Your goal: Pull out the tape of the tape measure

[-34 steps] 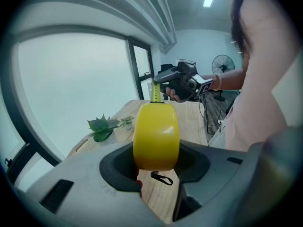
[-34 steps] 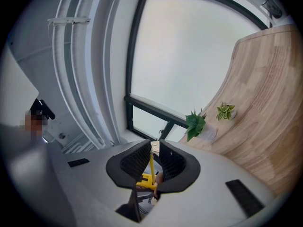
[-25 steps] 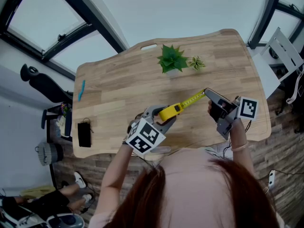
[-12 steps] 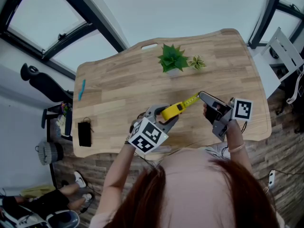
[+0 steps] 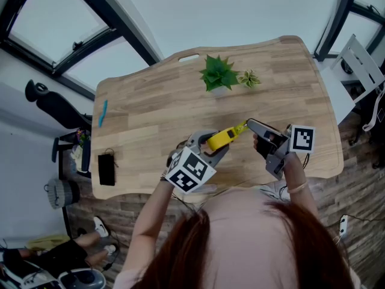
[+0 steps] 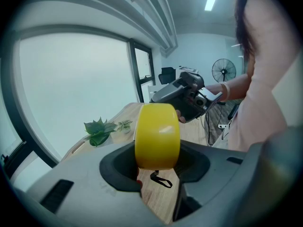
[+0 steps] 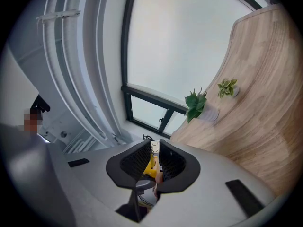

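The yellow tape measure [image 5: 218, 139] is held just above the wooden table [image 5: 150, 107], with my left gripper [image 5: 212, 145] shut on its case. In the left gripper view the case [image 6: 157, 135] fills the gap between the jaws of the left gripper [image 6: 158, 149]. A short stretch of yellow tape [image 5: 239, 129] runs from the case to my right gripper [image 5: 248, 124], which is shut on the tape's end. In the right gripper view the metal end hook [image 7: 154, 148] and a bit of yellow tape [image 7: 151, 166] sit pinched in the right gripper [image 7: 155, 151]. The two grippers are close together.
A green potted plant [image 5: 218, 74] and a smaller one [image 5: 249, 79] stand at the table's far side. A blue pen [image 5: 103, 113] and a black pouch [image 5: 107, 169] lie at the left edge. A white chair [image 5: 361, 71] stands off the right end.
My right gripper has moved left toward the tape measure with the tape's end in it, and the visible tape has grown much shorter. The left gripper has stayed put.
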The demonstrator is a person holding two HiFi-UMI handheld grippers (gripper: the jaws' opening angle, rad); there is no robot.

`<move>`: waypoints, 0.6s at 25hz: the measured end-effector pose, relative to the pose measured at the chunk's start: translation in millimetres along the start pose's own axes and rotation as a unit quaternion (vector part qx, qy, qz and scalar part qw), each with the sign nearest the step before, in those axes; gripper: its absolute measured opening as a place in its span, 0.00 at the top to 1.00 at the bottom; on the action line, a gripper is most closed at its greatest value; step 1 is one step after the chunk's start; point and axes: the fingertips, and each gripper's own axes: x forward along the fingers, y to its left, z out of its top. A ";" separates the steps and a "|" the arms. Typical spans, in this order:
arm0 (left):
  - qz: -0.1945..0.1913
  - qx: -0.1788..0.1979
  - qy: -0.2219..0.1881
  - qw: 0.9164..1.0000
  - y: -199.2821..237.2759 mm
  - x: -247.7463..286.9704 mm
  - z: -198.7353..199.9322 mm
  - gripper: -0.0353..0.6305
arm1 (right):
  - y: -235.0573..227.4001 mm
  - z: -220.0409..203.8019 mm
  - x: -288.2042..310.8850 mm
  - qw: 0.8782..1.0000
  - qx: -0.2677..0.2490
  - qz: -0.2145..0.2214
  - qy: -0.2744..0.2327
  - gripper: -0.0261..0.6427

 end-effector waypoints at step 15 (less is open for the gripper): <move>-0.001 -0.001 -0.008 1.000 -0.4 7.9 6.7 0.70 | -3.7 -12.8 10.2 1.000 0.000 -0.001 0.026 0.89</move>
